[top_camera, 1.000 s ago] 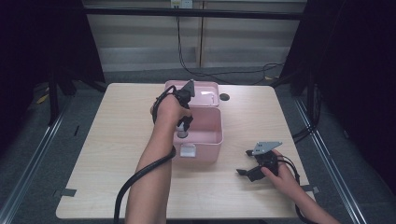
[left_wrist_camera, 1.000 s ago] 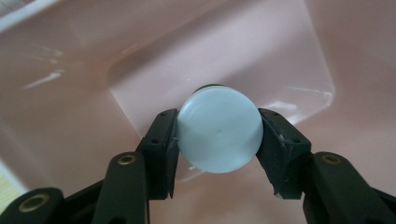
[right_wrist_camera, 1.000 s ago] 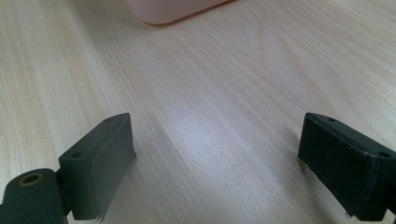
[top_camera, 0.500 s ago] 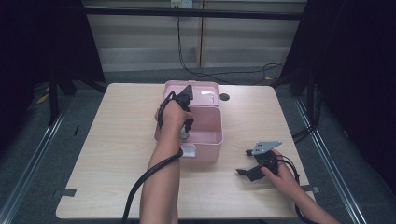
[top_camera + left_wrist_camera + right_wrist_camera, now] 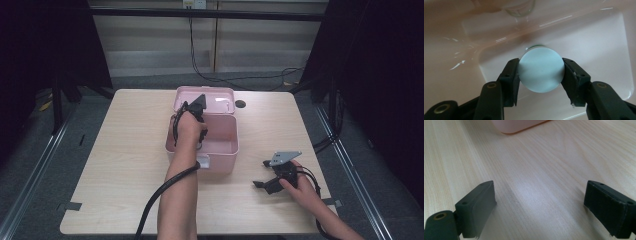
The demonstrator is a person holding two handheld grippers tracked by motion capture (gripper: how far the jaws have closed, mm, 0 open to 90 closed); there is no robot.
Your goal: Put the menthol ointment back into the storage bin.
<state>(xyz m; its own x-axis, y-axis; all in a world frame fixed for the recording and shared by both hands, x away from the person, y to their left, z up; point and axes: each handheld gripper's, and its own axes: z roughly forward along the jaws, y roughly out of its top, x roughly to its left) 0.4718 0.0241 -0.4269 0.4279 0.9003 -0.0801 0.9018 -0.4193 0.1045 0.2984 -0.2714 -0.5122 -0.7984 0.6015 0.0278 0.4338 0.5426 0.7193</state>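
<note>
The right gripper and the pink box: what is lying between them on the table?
Nothing: in the right gripper view, bare wooden table runs from the open right gripper to the pink box.

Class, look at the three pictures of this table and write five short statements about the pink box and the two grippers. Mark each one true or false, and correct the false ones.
1. The left gripper is closed on a round white-capped bottle. True.
2. The pink box has its lid shut. False: the lid stands open at the back, and the left gripper reaches down into the box.
3. The right gripper holds a bottle. False: its jaws stand wide apart over the bare wooden table with nothing between them.
4. In the high view, the right gripper is apart from the box, nearer the person's side. True.
5. The box stands on the floor. False: it stands on the table.
</note>
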